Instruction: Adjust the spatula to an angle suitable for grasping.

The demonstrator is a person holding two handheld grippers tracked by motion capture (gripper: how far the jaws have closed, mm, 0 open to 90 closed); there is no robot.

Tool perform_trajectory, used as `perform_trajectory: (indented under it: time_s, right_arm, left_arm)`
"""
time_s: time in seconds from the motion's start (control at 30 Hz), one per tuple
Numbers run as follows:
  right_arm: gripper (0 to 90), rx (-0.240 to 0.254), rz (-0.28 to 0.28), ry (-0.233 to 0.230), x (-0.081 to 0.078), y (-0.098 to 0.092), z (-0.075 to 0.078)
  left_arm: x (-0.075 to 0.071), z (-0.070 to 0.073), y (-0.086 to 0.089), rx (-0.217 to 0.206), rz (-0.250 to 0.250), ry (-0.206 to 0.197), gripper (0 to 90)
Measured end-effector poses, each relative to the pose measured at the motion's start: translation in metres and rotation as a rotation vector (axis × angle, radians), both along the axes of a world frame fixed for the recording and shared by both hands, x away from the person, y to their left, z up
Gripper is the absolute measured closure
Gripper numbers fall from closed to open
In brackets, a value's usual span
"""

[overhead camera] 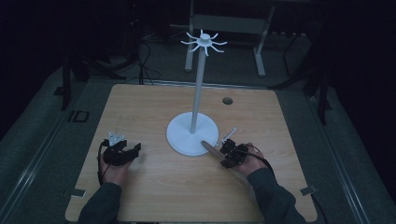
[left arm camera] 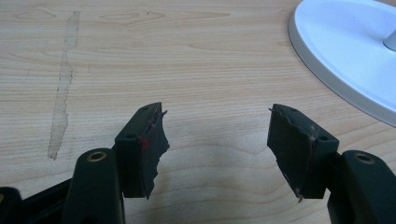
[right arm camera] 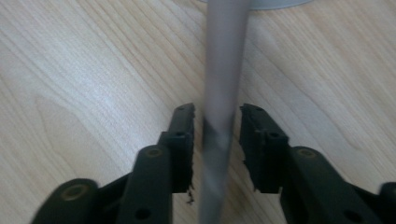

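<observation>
Right gripper (right arm camera: 217, 135) straddles grey rod (right arm camera: 223, 84), perhaps gripping; left gripper (left arm camera: 217, 140) gapes empty.

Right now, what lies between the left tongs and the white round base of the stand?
Nothing: in the left gripper view, bare wooden table runs from the open left tongs to the white base.

Left gripper (left arm camera: 217, 140) jaws wide apart (low over table); right gripper (right arm camera: 217, 140) jaws narrowly parted.
</observation>
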State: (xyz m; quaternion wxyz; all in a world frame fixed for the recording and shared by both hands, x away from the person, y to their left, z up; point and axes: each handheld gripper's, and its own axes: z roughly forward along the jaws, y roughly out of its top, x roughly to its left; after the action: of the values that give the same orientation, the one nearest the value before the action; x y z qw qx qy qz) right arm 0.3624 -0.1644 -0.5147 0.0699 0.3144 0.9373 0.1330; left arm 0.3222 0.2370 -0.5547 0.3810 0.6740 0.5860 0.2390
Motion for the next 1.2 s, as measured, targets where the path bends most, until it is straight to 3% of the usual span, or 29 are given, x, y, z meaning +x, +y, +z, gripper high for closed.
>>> perform_trajectory:
  time_s: [0.1, 0.23, 0.5, 0.9, 1.2]
  right_arm:
    - [73.1, -0.010, -0.005, 0.027, 0.005, 0.003, -0.004]
    - [74.1, -0.022, -0.011, 0.054, 0.009, 0.007, -0.007]
    - [74.8, -0.041, -0.020, 0.059, 0.010, 0.009, -0.007]
    - [75.4, -0.025, -0.041, 0.028, 0.007, 0.006, -0.007]
    - [75.5, 0.018, -0.054, -0.026, 0.002, 0.000, 0.006]
  left_arm:
    - [0.000, 0.000, 0.000, -0.001, -0.001, -0.001, 36.8]
    - [0.000, 0.000, 0.000, -0.001, -0.001, -0.001, 36.8]
    - [0.000, 0.000, -0.001, 0.001, -0.001, -0.001, 36.8]
    - [0.001, 0.000, -0.001, 0.000, -0.004, 0.000, 36.8]
    - [0.001, 0.000, -0.001, -0.001, -0.004, -0.001, 36.8]
